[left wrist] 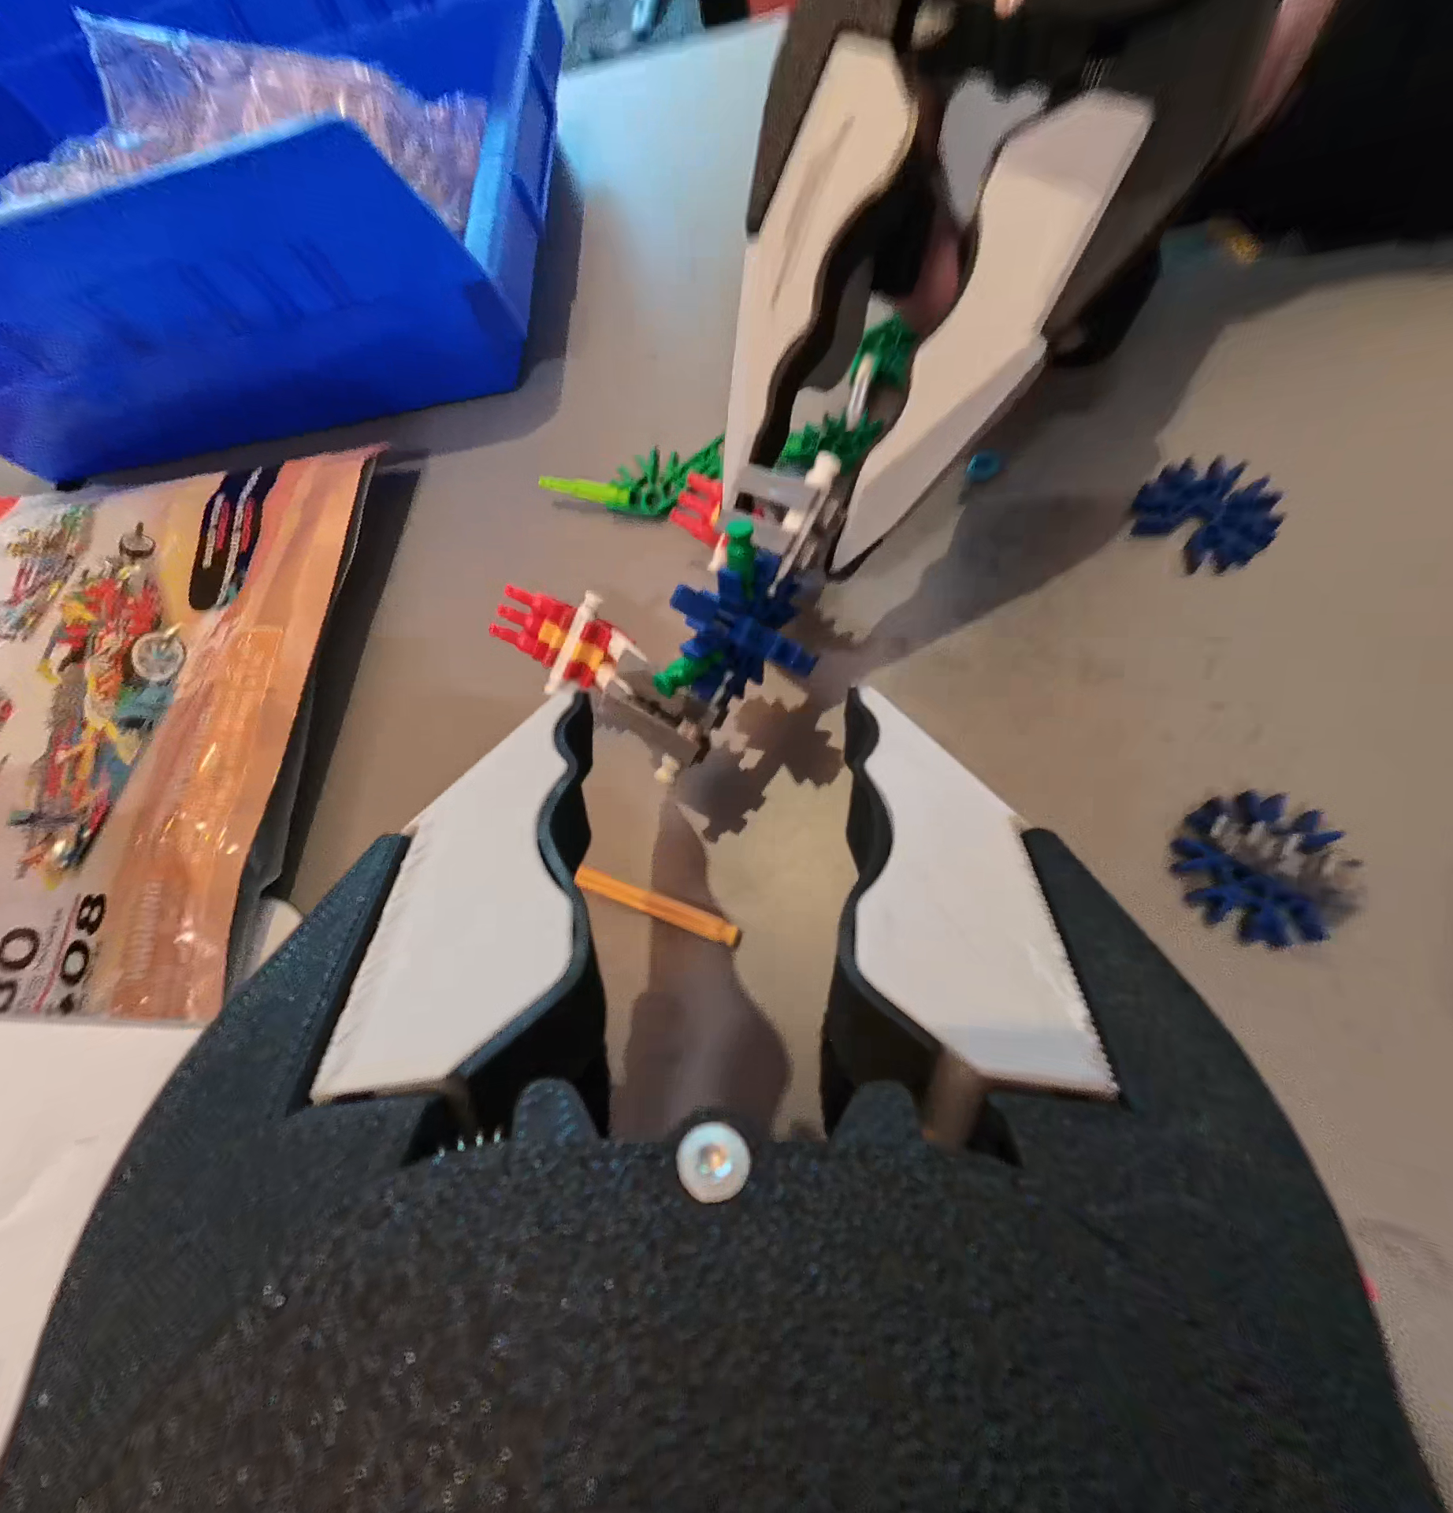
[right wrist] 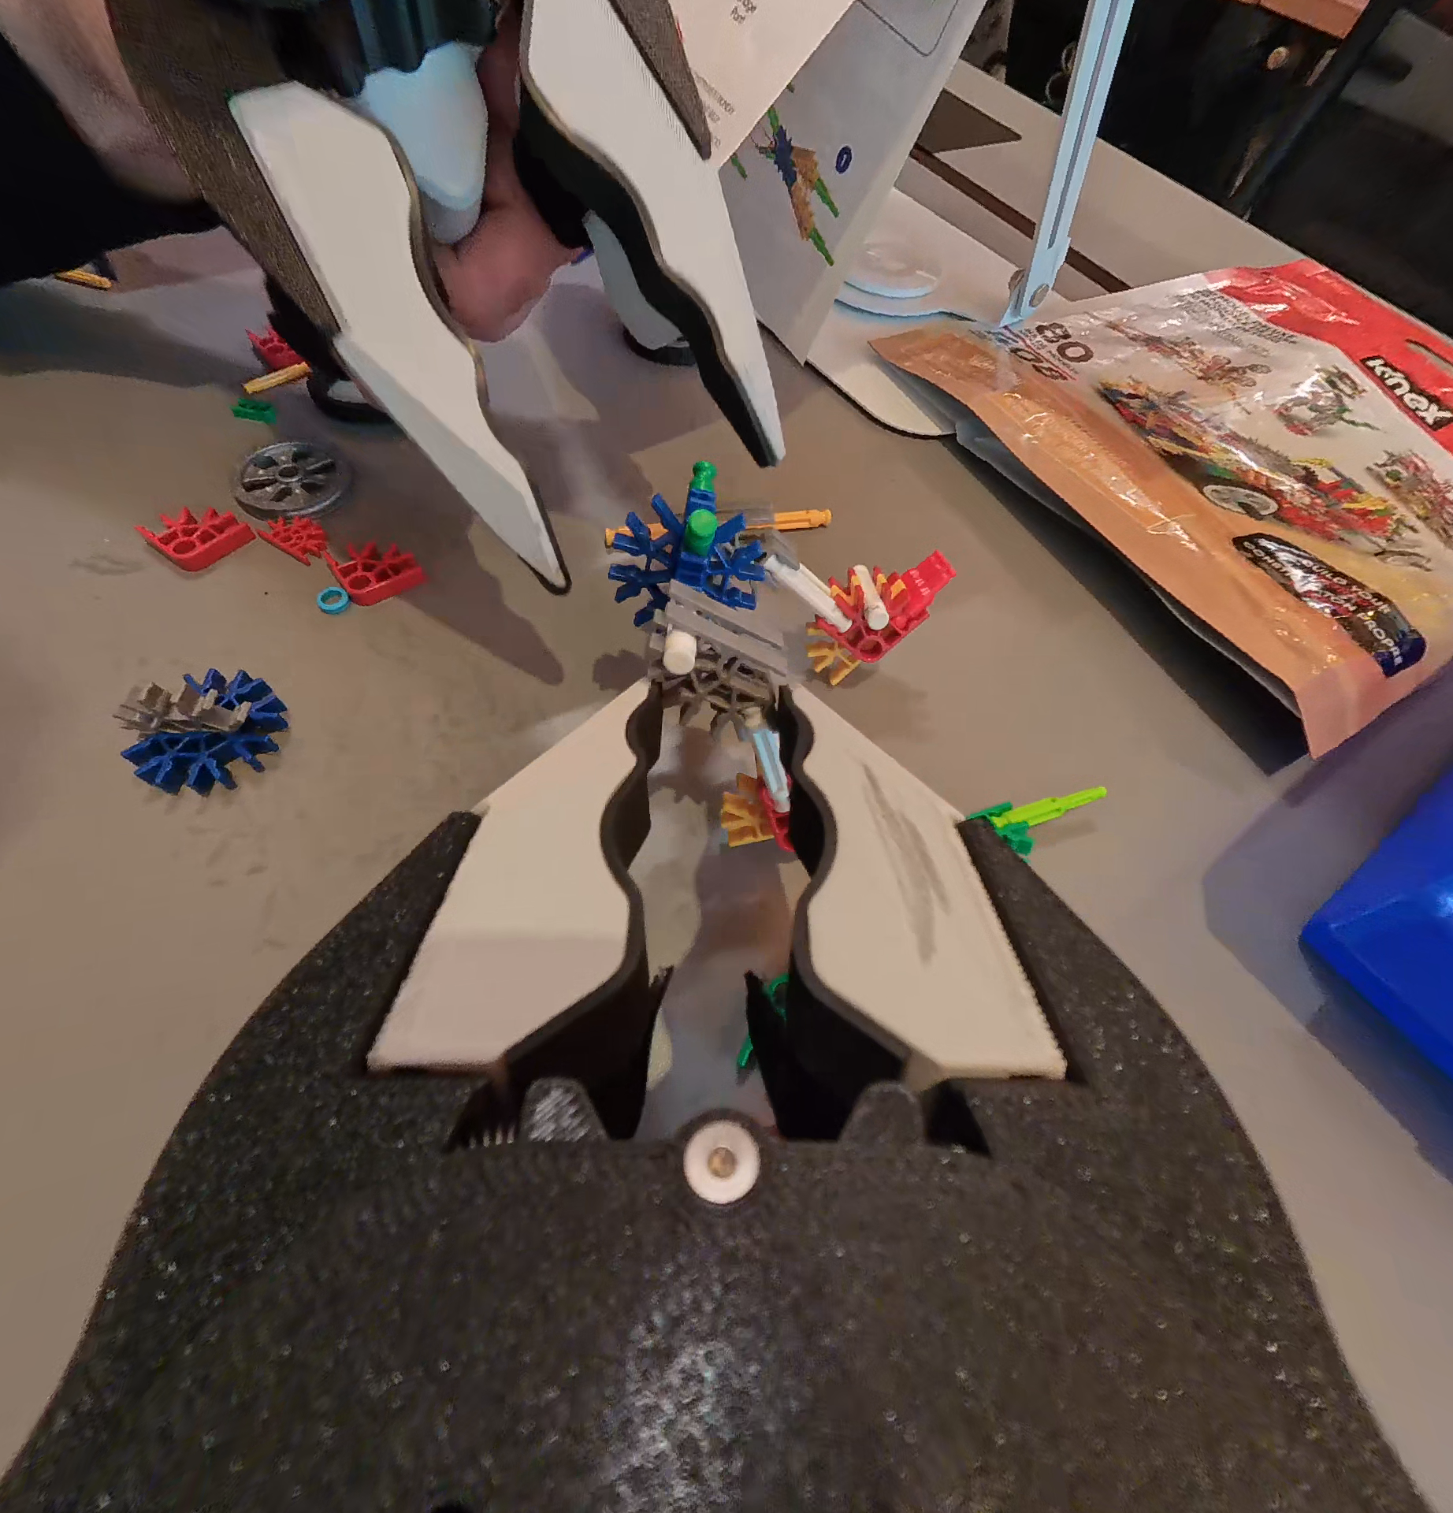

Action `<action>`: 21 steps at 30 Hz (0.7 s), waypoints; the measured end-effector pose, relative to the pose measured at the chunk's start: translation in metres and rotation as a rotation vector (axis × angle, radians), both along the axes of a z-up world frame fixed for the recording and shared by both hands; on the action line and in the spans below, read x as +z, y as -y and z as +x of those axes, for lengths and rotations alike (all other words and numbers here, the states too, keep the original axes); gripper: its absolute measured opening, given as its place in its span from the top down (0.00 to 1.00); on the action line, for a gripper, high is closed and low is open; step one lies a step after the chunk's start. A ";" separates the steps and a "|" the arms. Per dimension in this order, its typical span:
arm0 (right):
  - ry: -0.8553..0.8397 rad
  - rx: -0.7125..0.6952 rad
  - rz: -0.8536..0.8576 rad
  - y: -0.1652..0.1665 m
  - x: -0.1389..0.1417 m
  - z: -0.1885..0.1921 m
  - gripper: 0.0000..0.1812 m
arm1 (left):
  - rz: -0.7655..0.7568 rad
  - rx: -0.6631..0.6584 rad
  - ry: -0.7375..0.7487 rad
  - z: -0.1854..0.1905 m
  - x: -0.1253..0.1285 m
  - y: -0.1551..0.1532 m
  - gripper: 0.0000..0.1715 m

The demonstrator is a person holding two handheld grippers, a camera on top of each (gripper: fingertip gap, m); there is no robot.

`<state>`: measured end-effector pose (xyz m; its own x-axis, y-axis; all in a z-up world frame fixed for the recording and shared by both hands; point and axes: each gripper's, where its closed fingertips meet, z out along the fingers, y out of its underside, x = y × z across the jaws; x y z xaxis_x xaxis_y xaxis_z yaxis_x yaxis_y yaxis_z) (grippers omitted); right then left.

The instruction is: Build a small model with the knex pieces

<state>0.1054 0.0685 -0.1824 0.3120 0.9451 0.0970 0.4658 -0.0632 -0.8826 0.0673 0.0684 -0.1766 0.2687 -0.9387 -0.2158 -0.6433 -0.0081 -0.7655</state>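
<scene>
Right gripper [right wrist: 719, 696] clamped on grey connector end of rod-and-connector toy assembly [right wrist: 707, 573], lifted above grey bench [right wrist: 461, 819]. Left gripper [left wrist: 711, 704] spread wide, empty, tips just beside assembly's red-yellow end. Blue snowflake connectors [left wrist: 1206, 512] loose on bench. Blue bin [left wrist: 240, 270], toy packaging bag [right wrist: 1198, 458] alongside.

Grey table [right wrist: 461, 819]: loose toy connectors [right wrist: 203, 733], printed pouch [right wrist: 1157, 491].

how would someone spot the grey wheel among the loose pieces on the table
On the grey table, look to the side away from the blue bin and the printed bag. There, just behind a row of red connectors, lies the grey wheel. It is the only round, spoked, metallic-grey disc; its neighbours are red, angular and toothed.
</scene>
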 end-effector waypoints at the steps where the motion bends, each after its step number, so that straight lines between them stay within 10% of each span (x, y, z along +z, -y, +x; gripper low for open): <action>1: 0.003 0.002 -0.001 0.000 -0.001 0.000 0.85 | 0.029 0.015 -0.043 -0.003 -0.007 -0.004 0.64; 11: -0.014 0.024 -0.021 0.003 0.001 0.001 0.85 | 0.149 0.013 -0.044 0.000 -0.010 -0.017 0.82; 21: -0.058 0.114 -0.087 0.019 0.006 0.001 0.85 | -0.121 -0.047 -0.069 -0.003 0.001 0.011 0.82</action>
<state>0.1066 0.0492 -0.1768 0.2049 0.9788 -0.0022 0.4231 -0.0906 -0.9015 0.0647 0.0575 -0.1755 0.2121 -0.9702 -0.1167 -0.6965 -0.0663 -0.7145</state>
